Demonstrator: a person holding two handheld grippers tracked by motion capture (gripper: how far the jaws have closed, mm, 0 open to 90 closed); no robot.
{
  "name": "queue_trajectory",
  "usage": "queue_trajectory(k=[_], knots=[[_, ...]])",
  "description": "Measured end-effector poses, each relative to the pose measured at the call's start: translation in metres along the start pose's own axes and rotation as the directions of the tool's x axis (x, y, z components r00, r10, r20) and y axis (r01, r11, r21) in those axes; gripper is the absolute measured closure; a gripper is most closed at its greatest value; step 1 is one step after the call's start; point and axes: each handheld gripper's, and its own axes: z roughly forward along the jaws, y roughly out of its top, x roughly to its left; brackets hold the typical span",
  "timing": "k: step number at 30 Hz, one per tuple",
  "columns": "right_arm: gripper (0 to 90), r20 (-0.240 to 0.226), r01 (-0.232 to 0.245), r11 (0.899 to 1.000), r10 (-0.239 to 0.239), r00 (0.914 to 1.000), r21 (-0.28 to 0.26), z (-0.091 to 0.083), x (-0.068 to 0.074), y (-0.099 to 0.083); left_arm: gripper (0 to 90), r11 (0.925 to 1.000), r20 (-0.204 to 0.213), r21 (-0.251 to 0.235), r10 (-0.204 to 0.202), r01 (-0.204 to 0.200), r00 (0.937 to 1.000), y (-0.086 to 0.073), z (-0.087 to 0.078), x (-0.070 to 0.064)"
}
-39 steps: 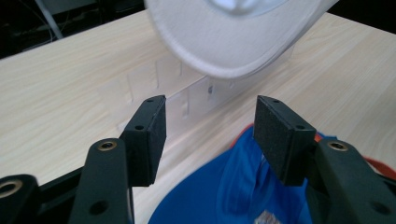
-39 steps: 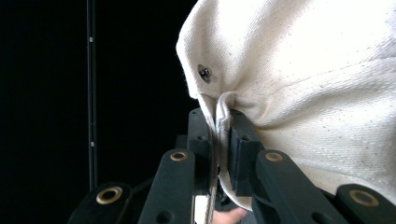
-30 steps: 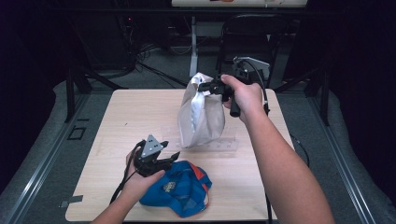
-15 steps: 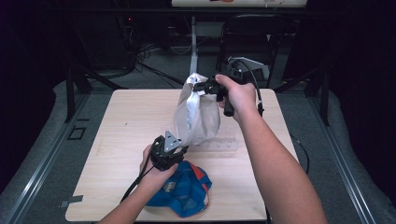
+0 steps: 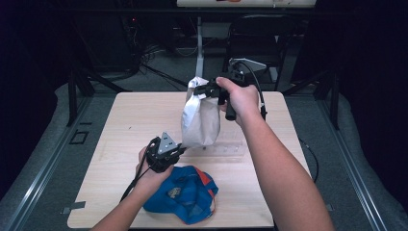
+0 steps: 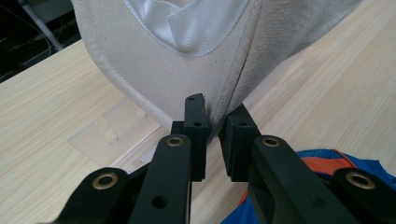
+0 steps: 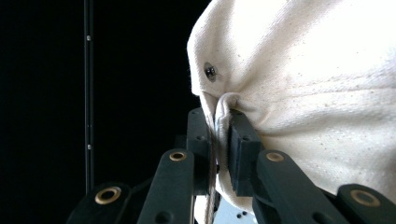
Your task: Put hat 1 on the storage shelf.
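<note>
A white cap (image 5: 199,120) hangs above the wooden table (image 5: 130,120), pinched at its top by my right gripper (image 5: 202,91). In the right gripper view the jaws (image 7: 222,135) are shut on a fold of the cap's cloth (image 7: 317,93), just below a small eyelet. My left gripper (image 5: 179,149) meets the cap's lower edge. In the left gripper view its jaws (image 6: 213,126) stand close together with the cap's rim (image 6: 177,70) between them. A blue and orange cap (image 5: 185,195) lies on the table near the front edge, under my left hand, and its blue cloth (image 6: 336,158) shows behind the right jaw.
A clear plastic plate (image 5: 226,150) lies flat on the table below the white cap, and the same plate (image 6: 100,135) is seen to the left of the jaws. A dark chair (image 5: 260,33) and cables stand beyond the far edge. Dark floor surrounds the table.
My left gripper has moved up from over the blue cap to the white cap's lower edge and closed on it. The right gripper has held the cap up, shifting slightly.
</note>
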Motion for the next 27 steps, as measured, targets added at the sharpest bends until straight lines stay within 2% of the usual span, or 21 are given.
queue_trajectory(k=[10,16,20,27], knots=[[81.7,0.012,0.006,1.000,-0.006,0.9999,0.009,0.004,0.000,0.000,82.0,0.9983,0.057,-0.038,-0.042,0.044,0.9975,-0.007,0.003,0.010],[81.6,0.018,0.009,1.000,-0.009,0.9998,0.014,0.006,-0.001,0.000,81.7,0.9947,0.098,-0.056,-0.080,0.086,0.9919,-0.013,0.003,0.018],[81.6,0.021,0.008,1.000,-0.009,0.9997,0.019,0.011,0.000,-0.001,81.9,0.9933,0.100,-0.064,-0.090,0.097,0.9909,-0.020,0.000,0.022],[81.5,0.027,0.020,0.999,-0.022,0.9994,0.040,0.024,0.001,-0.003,83.1,0.9876,0.097,-0.067,-0.135,0.142,0.9861,-0.029,-0.001,0.025]])
